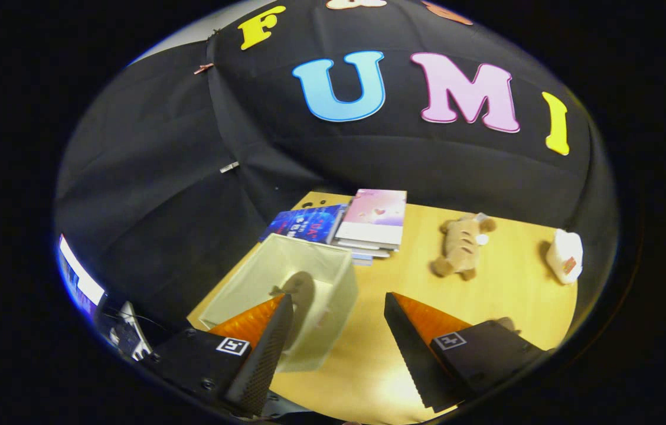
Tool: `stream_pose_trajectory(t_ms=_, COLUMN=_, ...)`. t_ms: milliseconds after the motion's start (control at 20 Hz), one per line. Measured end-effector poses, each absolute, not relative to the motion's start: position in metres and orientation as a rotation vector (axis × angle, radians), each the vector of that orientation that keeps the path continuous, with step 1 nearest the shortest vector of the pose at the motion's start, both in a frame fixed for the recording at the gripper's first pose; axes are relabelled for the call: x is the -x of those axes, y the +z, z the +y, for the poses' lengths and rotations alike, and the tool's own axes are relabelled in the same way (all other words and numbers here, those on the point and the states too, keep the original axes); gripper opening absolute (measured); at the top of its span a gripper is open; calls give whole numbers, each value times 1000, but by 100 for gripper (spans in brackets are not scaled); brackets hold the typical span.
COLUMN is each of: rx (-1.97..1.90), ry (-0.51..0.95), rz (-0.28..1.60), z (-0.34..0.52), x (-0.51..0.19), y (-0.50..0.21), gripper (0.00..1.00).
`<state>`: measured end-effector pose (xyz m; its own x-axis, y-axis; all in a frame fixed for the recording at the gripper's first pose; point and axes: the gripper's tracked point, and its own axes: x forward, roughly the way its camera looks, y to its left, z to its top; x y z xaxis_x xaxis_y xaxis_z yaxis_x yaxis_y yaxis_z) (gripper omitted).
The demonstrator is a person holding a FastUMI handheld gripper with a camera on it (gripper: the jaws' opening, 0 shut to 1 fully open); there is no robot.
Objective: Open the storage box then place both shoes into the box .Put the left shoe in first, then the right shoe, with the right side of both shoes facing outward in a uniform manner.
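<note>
The gripper view rode on the gripper (339, 307) above the surface (510, 295), looking forward and downward along its parted jaws. It sat close over the pale storage box (309, 265) by the left jaw, facing the booth's wall beyond.

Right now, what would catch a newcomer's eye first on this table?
The open pale storage box stands just ahead of the one finger, with a shoe seemingly inside. The gripper is open over bare wooden table. Beyond the fingers lie stacked books, a plush toy and a white packet.
</note>
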<state>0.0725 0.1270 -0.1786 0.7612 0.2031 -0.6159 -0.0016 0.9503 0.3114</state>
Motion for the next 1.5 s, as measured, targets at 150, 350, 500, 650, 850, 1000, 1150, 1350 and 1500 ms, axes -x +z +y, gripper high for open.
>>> stream_pose_trajectory(t_ms=150, rx=-281, ry=42, rz=741, z=71, x=-34, y=-198, gripper=97)
stream_pose_trajectory(t_ms=350, rx=-280, ry=-67, rz=823, z=5, x=16, y=-240, gripper=96)
stream_pose_trajectory(t_ms=500, rx=-229, ry=-131, rz=892, z=-39, x=52, y=-274, gripper=97)
stream_pose_trajectory(t_ms=650, rx=-164, ry=-174, rz=975, z=-78, x=87, y=-315, gripper=95)
stream_pose_trajectory(t_ms=850, rx=-140, ry=-191, rz=1060, z=-106, x=106, y=-366, gripper=90)
stream_pose_trajectory(t_ms=1000, rx=-117, ry=-174, rz=1102, z=-115, x=103, y=-400, gripper=88)
stream_pose_trajectory(t_ms=1150, rx=-90, ry=-160, rz=1109, z=-123, x=91, y=-426, gripper=84)
stream_pose_trajectory(t_ms=1350, rx=-57, ry=-166, rz=1075, z=-132, x=70, y=-449, gripper=67)
stream_pose_trajectory(t_ms=1500, rx=-84, ry=-179, rz=1068, z=-129, x=62, y=-456, gripper=34)
